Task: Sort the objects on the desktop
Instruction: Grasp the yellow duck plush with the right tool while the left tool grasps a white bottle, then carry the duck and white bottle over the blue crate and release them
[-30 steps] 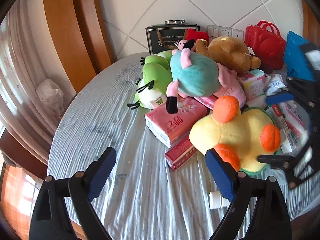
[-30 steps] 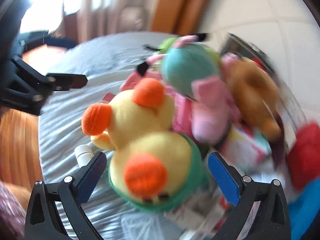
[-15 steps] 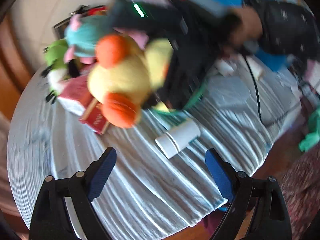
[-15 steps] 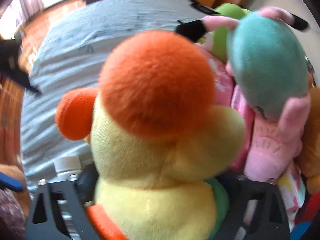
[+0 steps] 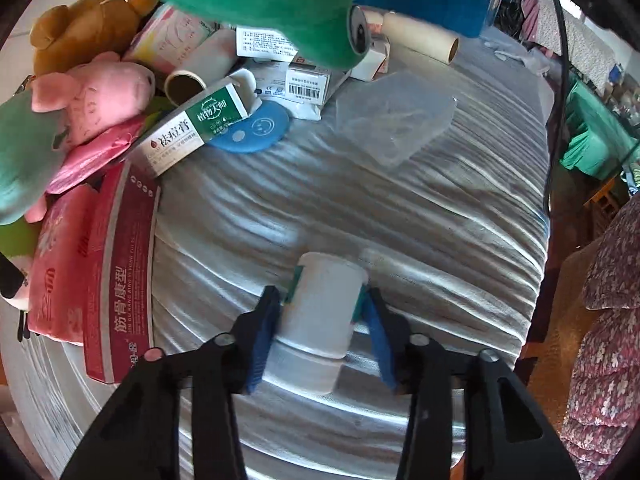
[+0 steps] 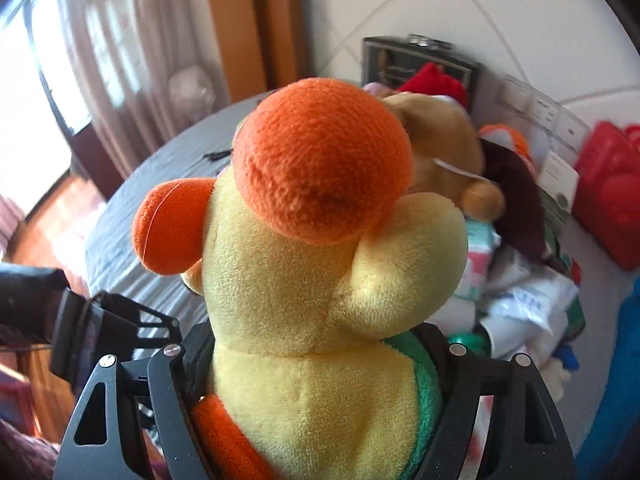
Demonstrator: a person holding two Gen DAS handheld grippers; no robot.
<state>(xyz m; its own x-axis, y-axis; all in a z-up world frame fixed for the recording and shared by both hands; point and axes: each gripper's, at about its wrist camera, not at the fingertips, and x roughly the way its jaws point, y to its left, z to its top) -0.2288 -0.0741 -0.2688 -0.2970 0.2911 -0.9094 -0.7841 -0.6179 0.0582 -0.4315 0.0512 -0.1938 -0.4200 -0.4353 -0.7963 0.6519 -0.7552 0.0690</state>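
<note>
In the left wrist view my left gripper [image 5: 320,320] is closed on a white bottle [image 5: 320,312] that lies on the grey tablecloth [image 5: 400,208]; both blue pads [image 5: 262,332] press its sides. In the right wrist view my right gripper [image 6: 316,368] is shut on a yellow plush duck [image 6: 320,280] with orange beak and feet, held up above the table. The duck hides the fingertips. Its green underside [image 5: 272,4] hangs at the top of the left wrist view.
A pile sits at the left: red boxes [image 5: 116,272], a toothpaste box [image 5: 192,128], a pink pig plush [image 5: 92,96], a brown bear [image 5: 80,28], paper rolls [image 5: 420,36], a blue disc [image 5: 252,128], a clear plastic bag [image 5: 396,112]. The table edge [image 5: 536,280] is at the right.
My left gripper came down onto the white bottle and closed on it. My right gripper lifted the yellow duck up off the pile.
</note>
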